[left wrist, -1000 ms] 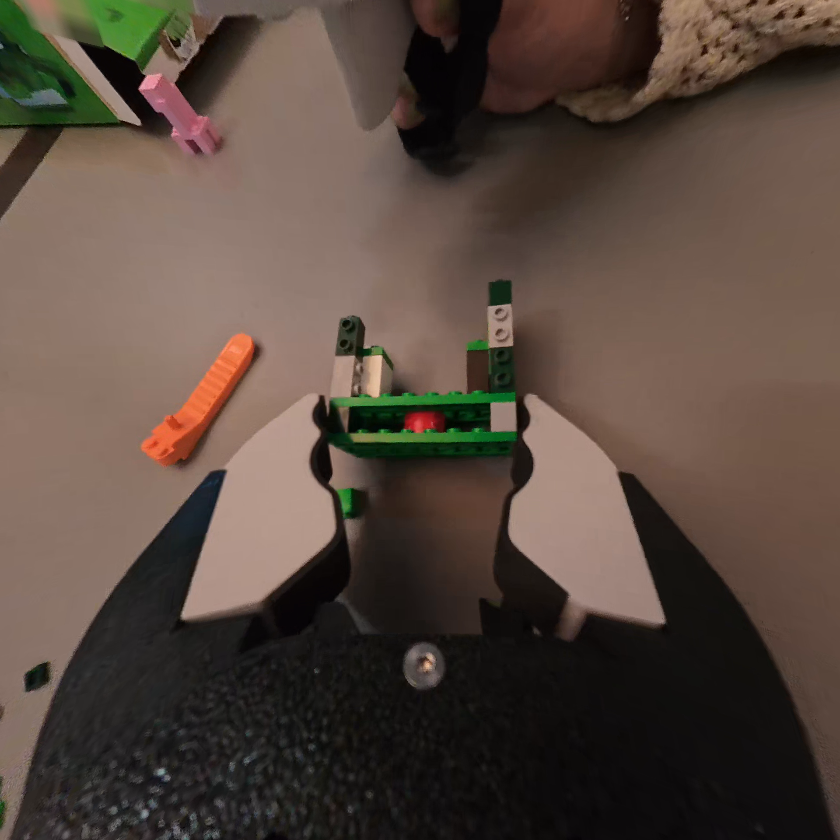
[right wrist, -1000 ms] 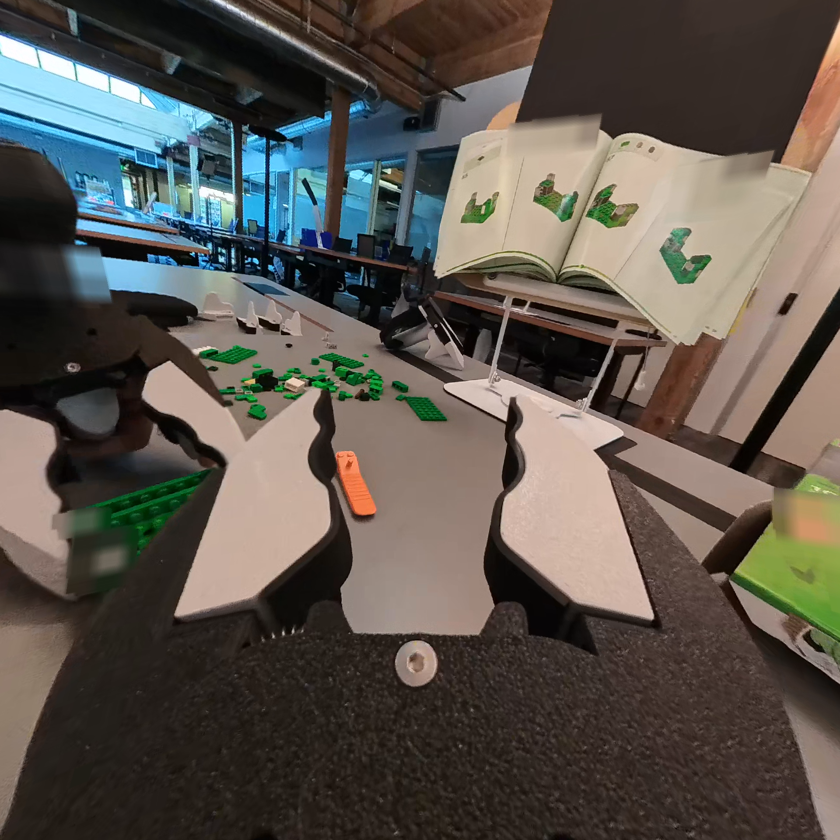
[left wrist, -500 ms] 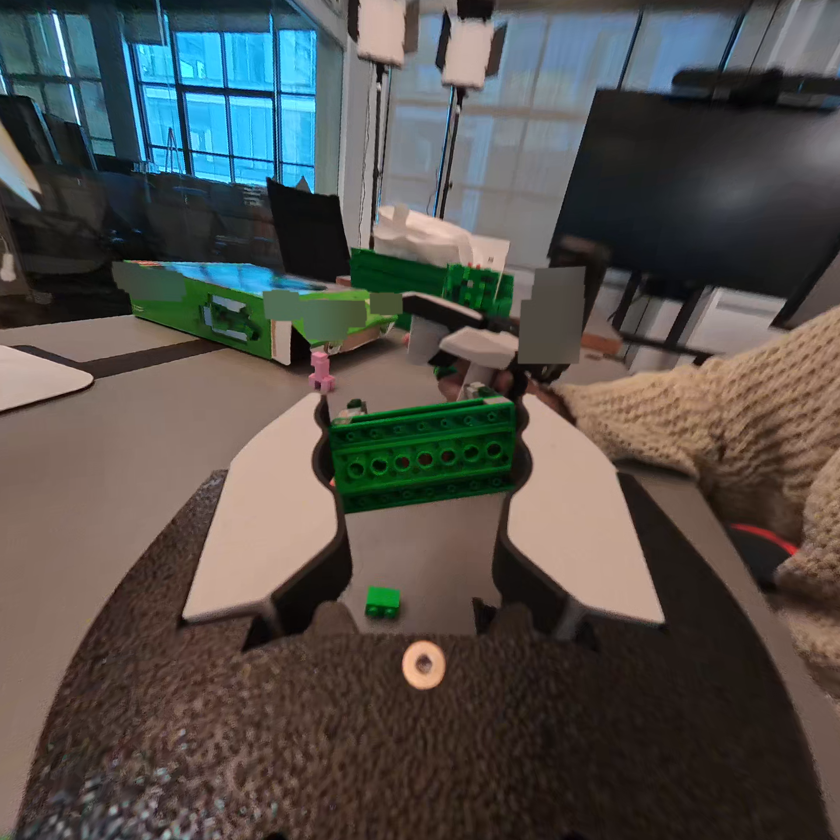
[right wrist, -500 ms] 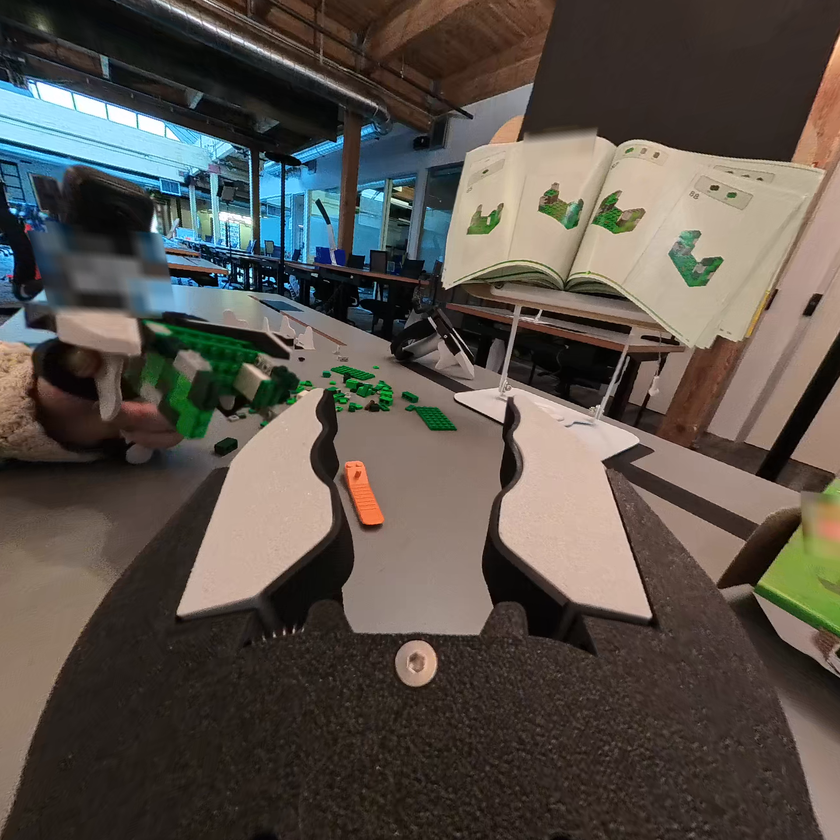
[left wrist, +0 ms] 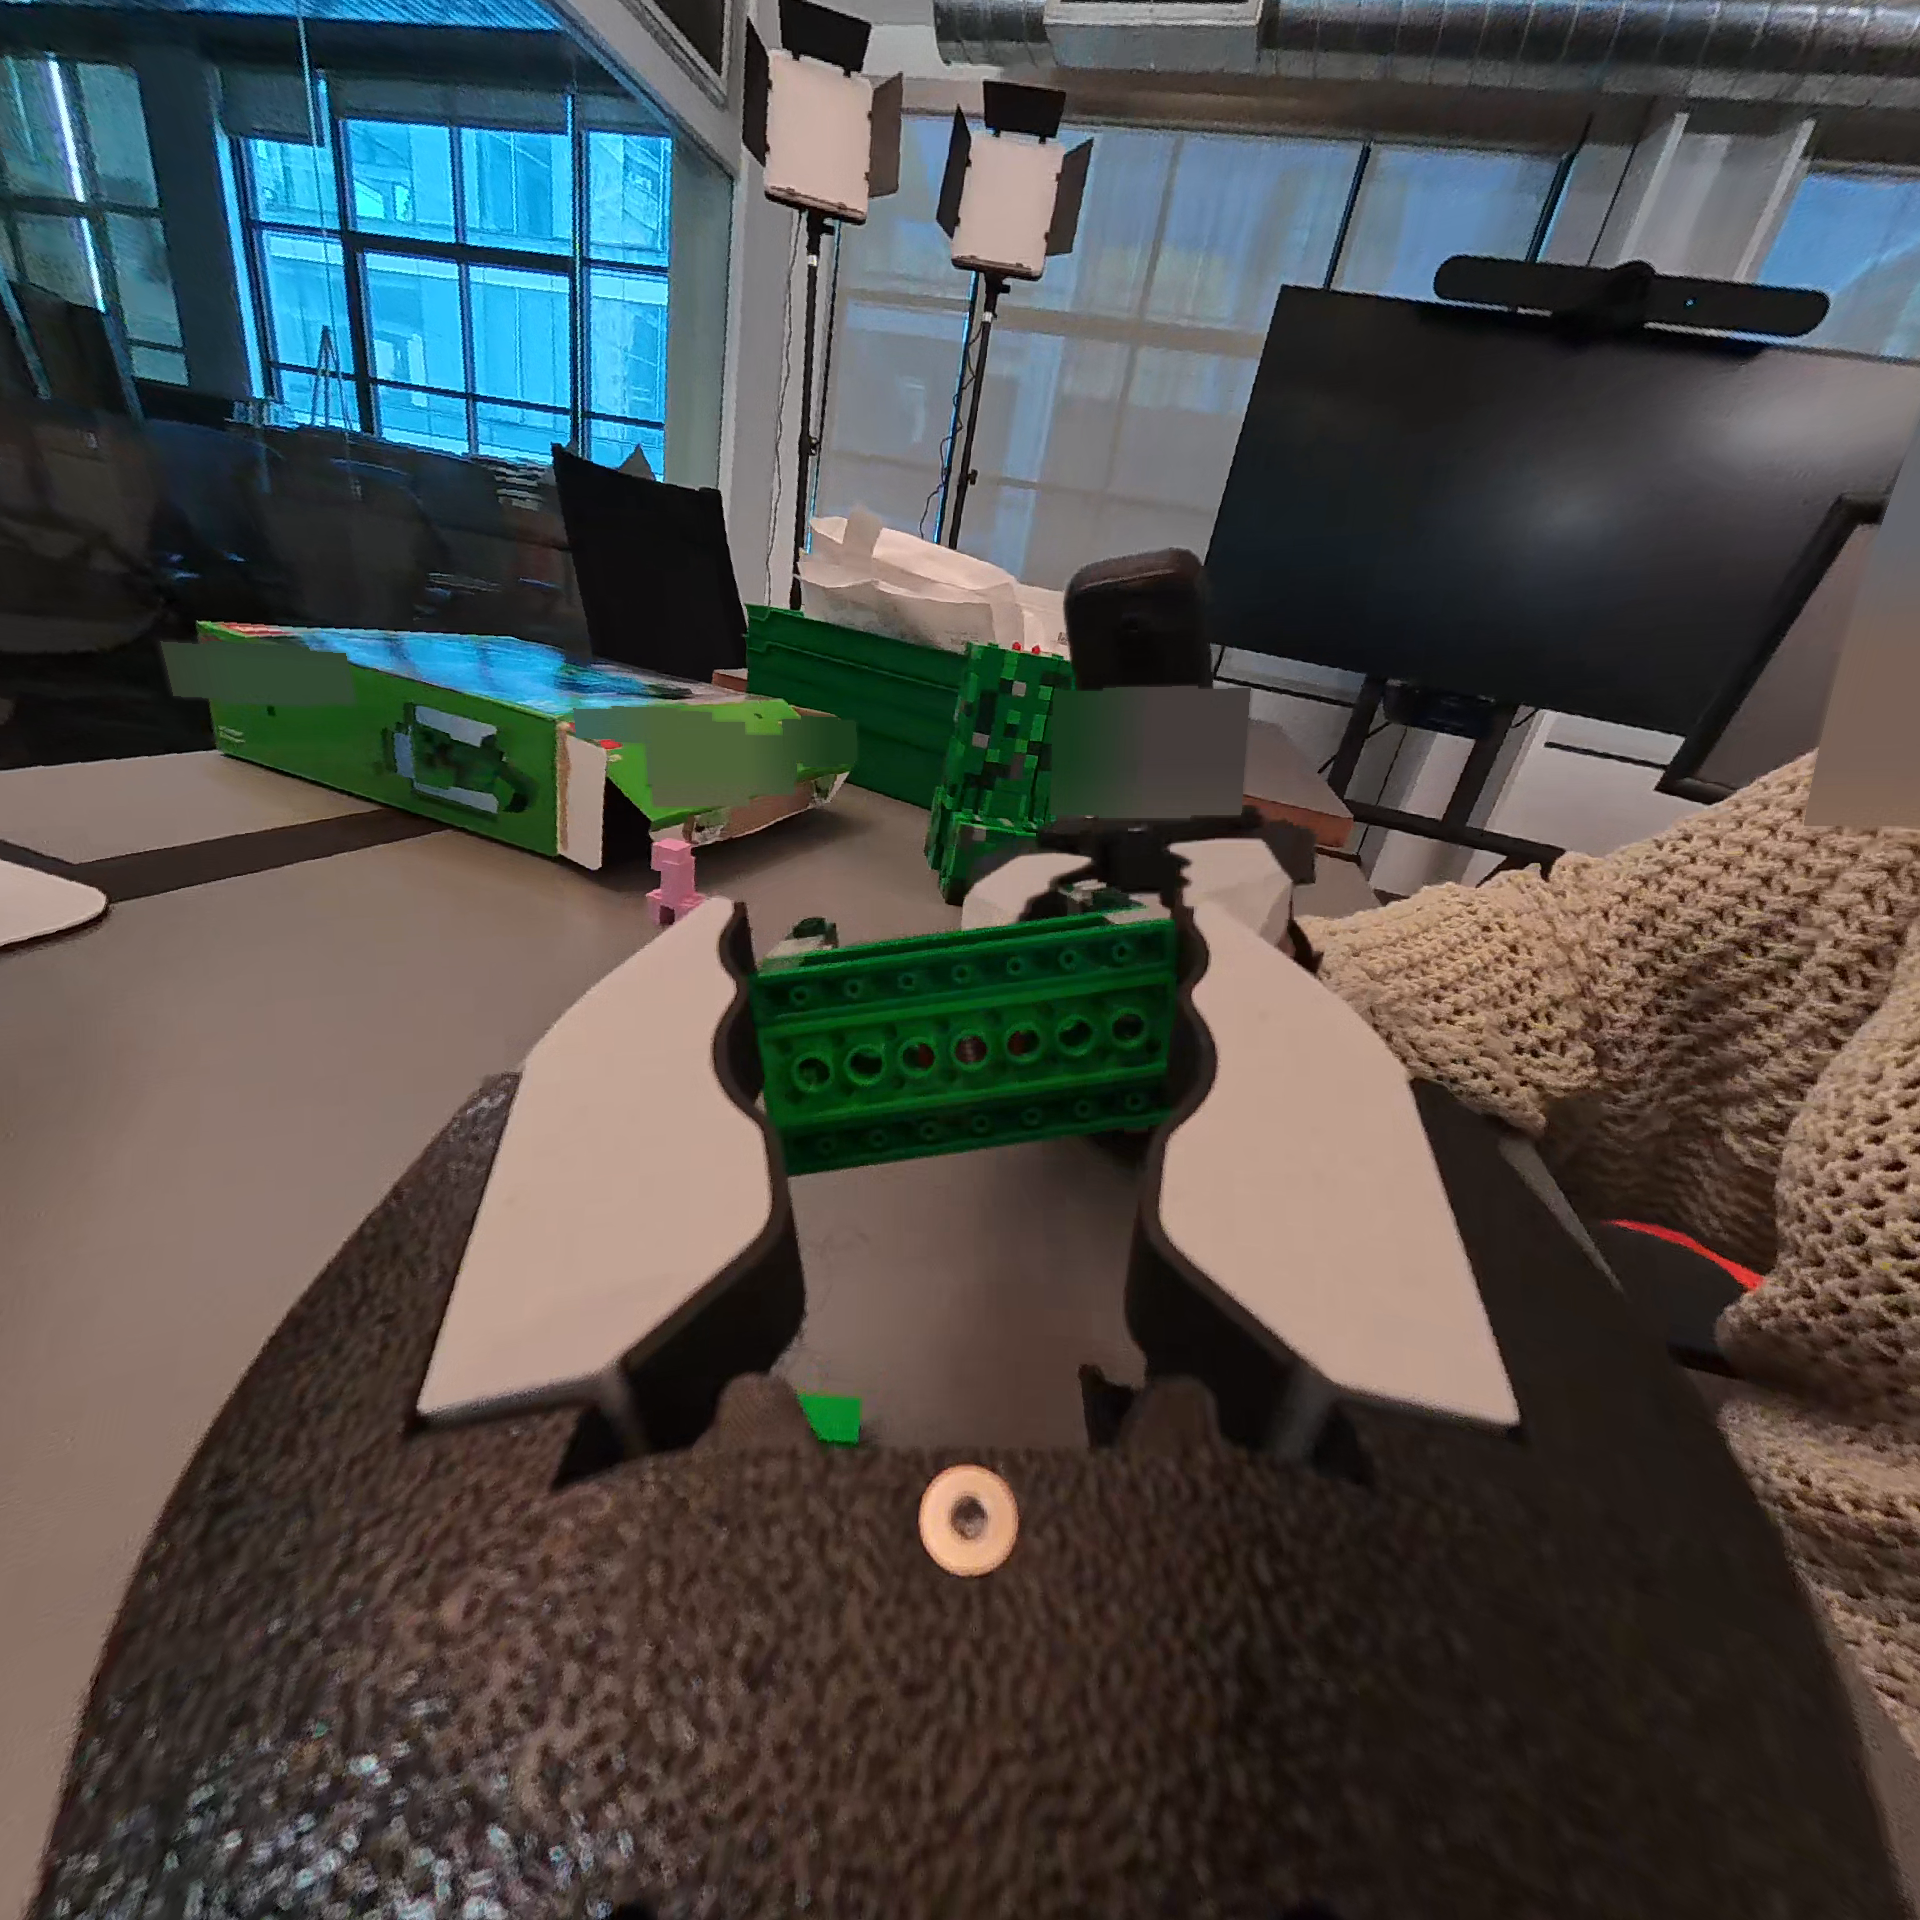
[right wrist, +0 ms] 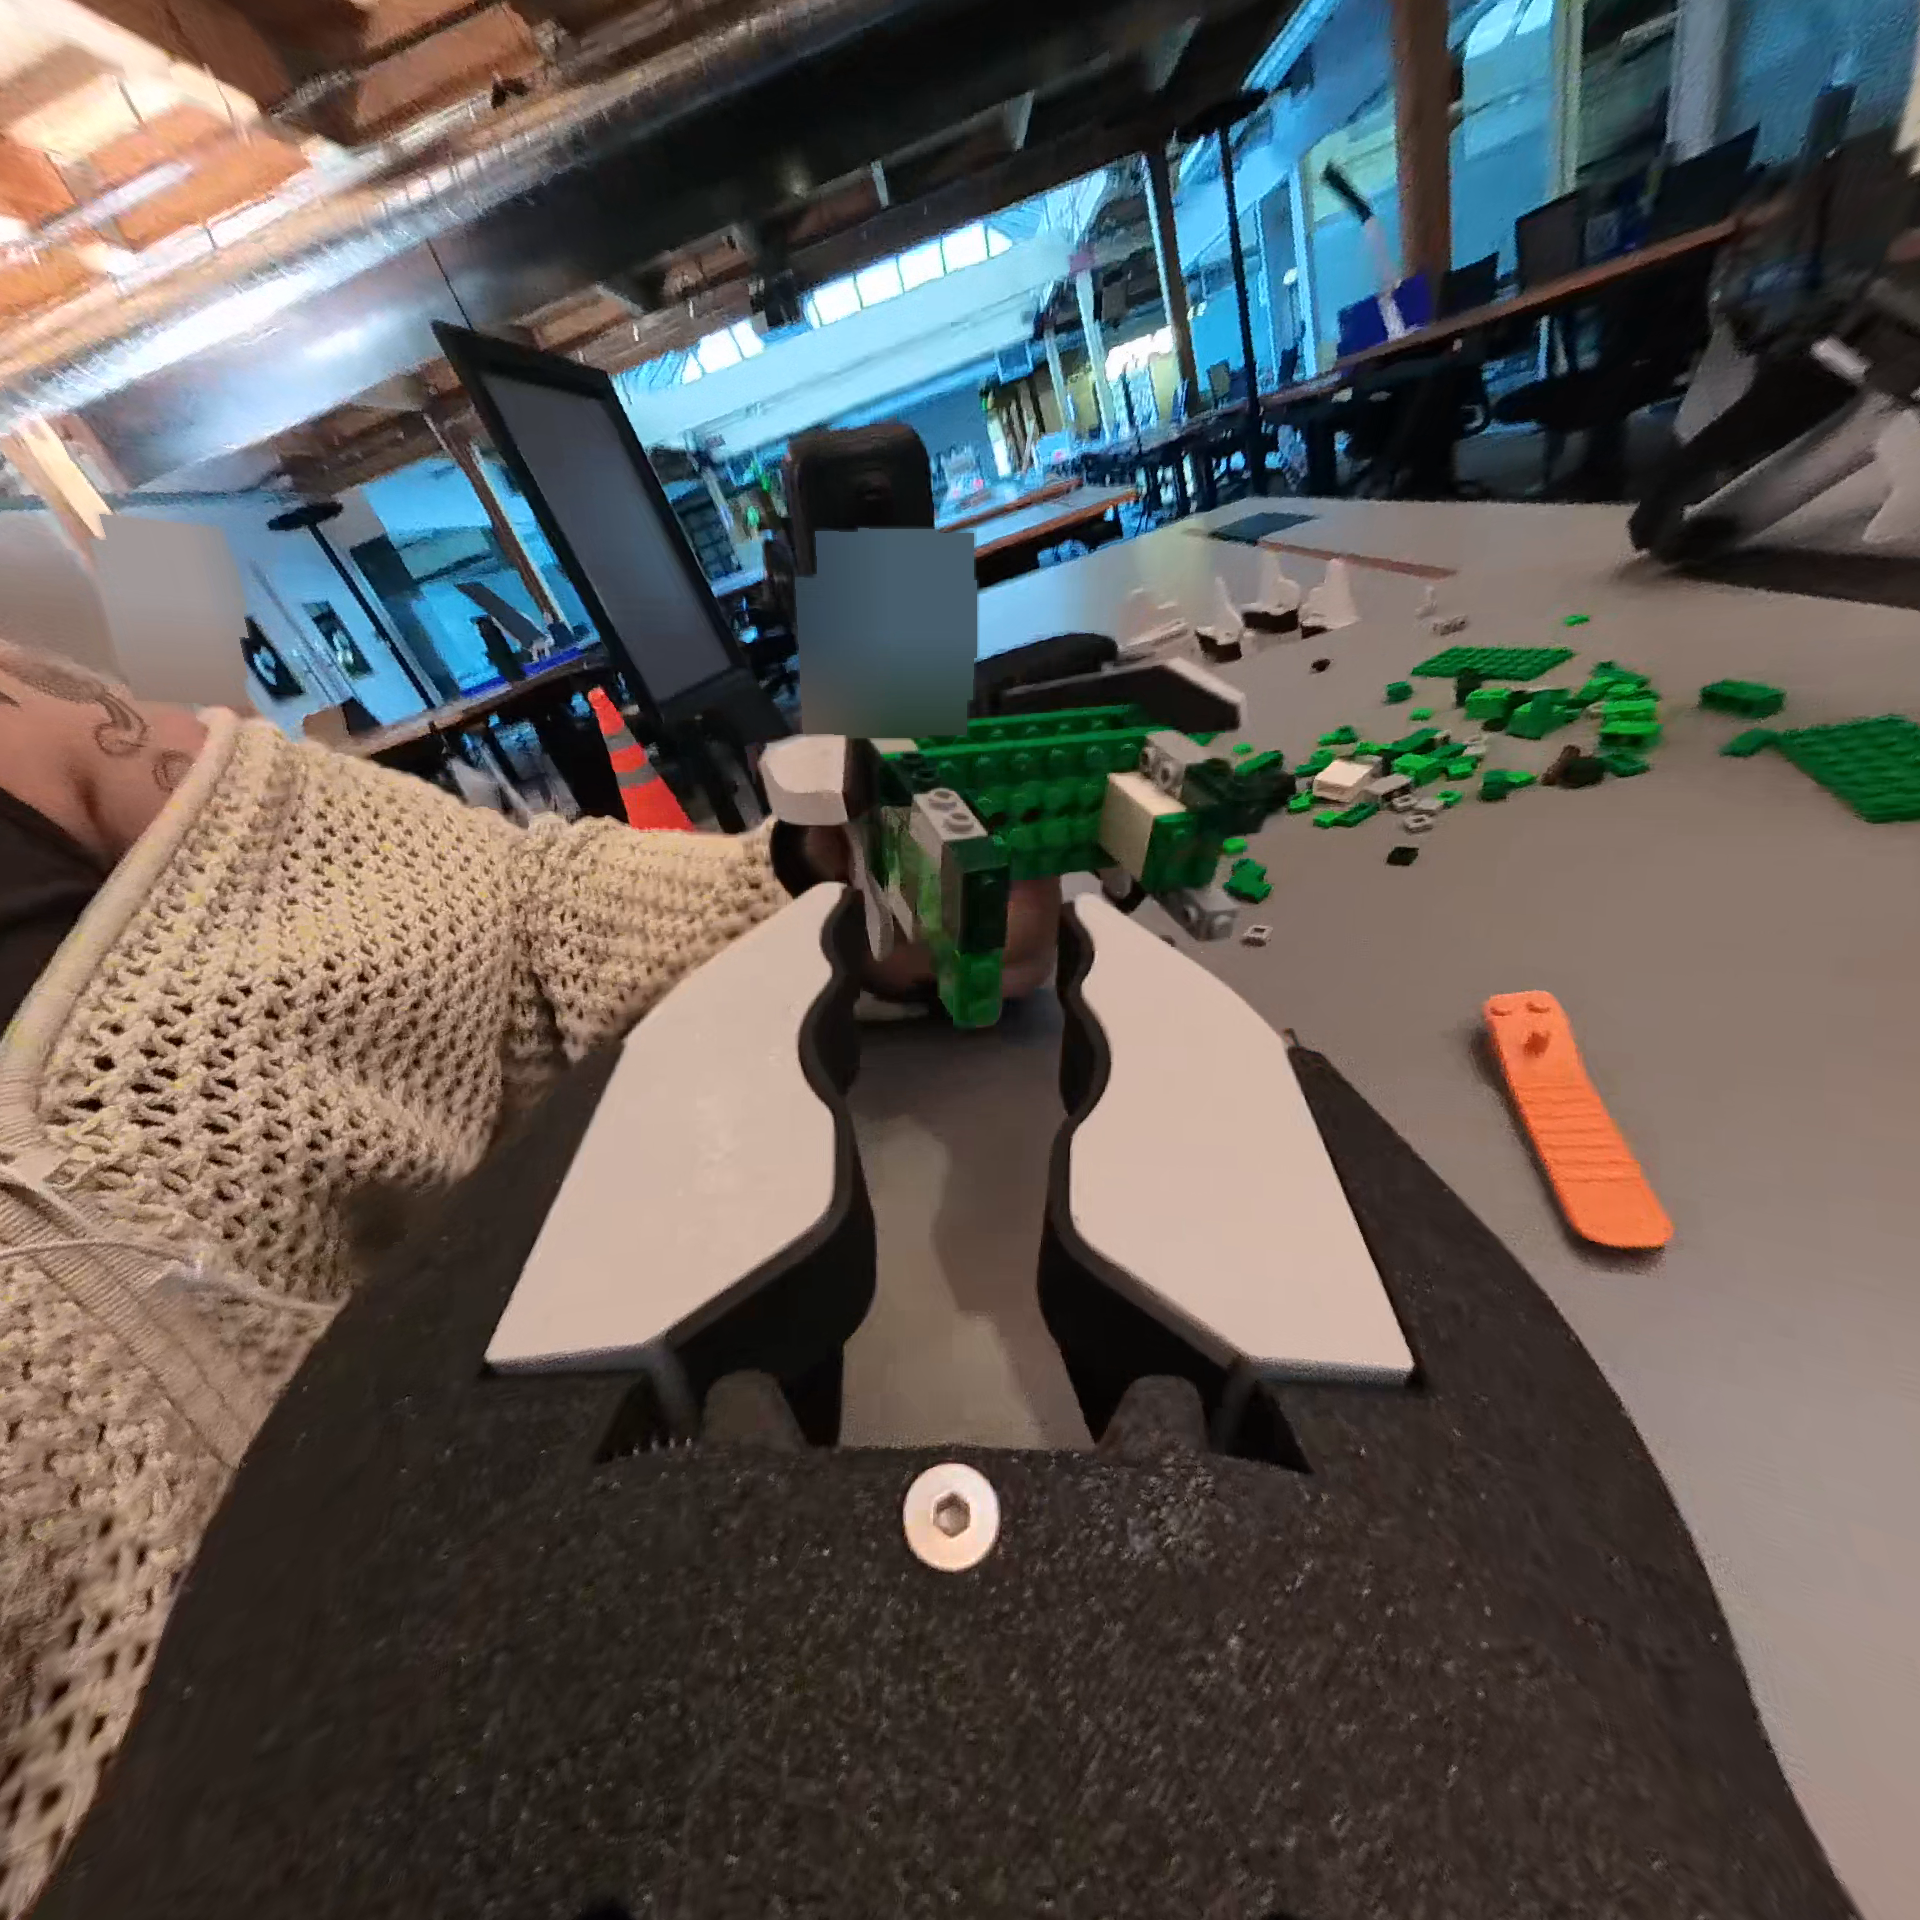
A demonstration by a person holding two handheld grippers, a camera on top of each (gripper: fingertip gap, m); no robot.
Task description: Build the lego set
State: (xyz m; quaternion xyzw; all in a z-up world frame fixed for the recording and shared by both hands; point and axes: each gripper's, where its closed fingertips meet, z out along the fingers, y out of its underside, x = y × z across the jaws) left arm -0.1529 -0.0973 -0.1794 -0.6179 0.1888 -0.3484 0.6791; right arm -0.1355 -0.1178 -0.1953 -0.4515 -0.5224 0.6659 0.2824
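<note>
My left gripper (left wrist: 961, 987) is shut on the green lego build (left wrist: 966, 1039) and holds it above the grey table, underside with round holes facing its camera. In the right wrist view the build (right wrist: 1039, 800) shows from the studded side, held between the left gripper's fingers (right wrist: 821, 779). It carries white, grey and dark green bricks. A green and dark green column (right wrist: 961, 914) of the build hangs toward my right gripper (right wrist: 951, 935). The right jaws are partly narrowed, open and empty, with a gap on each side of the column. The right gripper also shows behind the build in the left wrist view (left wrist: 1132, 883).
An orange brick separator (right wrist: 1574, 1127) lies on the table at the right. Loose green pieces (right wrist: 1507, 727) and a green plate (right wrist: 1860, 764) lie farther back. A green box (left wrist: 416, 727), a pink figure (left wrist: 673, 883) and a green blocky model (left wrist: 997, 758) stand behind. A knit sleeve (left wrist: 1610, 1018) is at the right. The grippers are tip to tip, or close to it.
The left gripper lifted the build off the table and tipped it so its underside faces the camera. The right gripper swung left to face the build and its jaws narrowed.
</note>
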